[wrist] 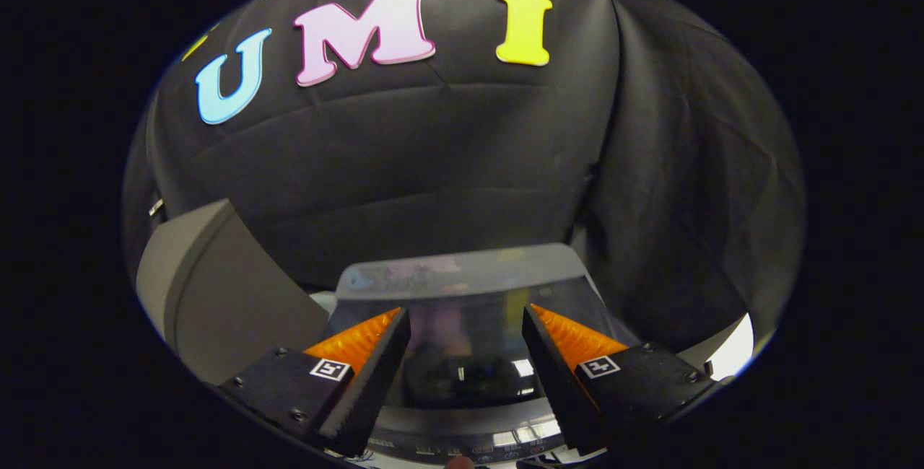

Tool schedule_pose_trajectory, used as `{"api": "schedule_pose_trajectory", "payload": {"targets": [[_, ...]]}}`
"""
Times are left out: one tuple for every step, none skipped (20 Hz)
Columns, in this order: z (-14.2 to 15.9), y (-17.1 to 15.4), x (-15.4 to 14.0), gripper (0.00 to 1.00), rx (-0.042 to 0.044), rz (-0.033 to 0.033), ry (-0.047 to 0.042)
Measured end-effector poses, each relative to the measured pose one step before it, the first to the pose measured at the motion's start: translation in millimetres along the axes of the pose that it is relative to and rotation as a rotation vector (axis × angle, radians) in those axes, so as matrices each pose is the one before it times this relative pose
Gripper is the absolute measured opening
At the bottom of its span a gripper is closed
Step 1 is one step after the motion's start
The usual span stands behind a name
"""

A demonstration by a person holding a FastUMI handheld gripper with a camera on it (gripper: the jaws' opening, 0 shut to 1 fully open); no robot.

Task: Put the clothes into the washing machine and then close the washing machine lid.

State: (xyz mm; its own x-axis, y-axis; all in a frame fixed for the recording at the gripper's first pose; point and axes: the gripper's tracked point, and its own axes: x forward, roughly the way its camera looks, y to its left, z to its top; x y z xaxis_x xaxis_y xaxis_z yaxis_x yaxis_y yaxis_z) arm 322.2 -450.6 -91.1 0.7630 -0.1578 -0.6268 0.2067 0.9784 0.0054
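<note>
Hovering my gripper (465, 332) spread apart, holding nothing, over the washing machine lid (462, 288); lid looks down, probably lining up to press it shut.

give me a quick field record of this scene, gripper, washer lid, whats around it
gripper: open, fingers spread, nothing between them
washing machine lid: glossy dark panel just ahead of and between the fingers, appears to lie closed
control strip: row of small buttons on the machine's near edge, below the fingers
grey box: beside the machine, off the left finger
clothes: cannot tell where they are
backdrop: black cloth wall beyond the machine
</note>
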Motion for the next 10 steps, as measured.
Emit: {"api": "schedule_pose_trajectory", "payload": {"targets": [[-16.70, -1.83, 1.02, 0.98, -0.00602, 0.00395, 0.03698], [-15.29, -3.42, 2.20, 0.98, -0.01015, -0.00381, 0.03374], [-14.24, -5.18, 4.14, 0.98, -0.00304, -0.00705, 0.02977], [-11.37, -1.53, 1.74, 0.98, 0.00798, 0.00263, 0.02439], [-12.90, -2.50, 1.80, 0.98, 0.00845, 0.00171, 0.02300], [-9.50, -1.85, 2.56, 0.98, 0.00523, 0.00044, 0.02143], [-7.68, -0.14, 2.79, 0.98, 0.00026, 0.00347, 0.01802], [-6.01, -0.92, 2.49, 0.98, -0.00482, -0.00193, 0.01391], [-4.32, -0.26, 0.47, 0.98, -0.00841, 0.00123, 0.00836], [-2.69, -0.13, 1.02, 0.98, -0.01086, -0.00174, 0.00421]]}}
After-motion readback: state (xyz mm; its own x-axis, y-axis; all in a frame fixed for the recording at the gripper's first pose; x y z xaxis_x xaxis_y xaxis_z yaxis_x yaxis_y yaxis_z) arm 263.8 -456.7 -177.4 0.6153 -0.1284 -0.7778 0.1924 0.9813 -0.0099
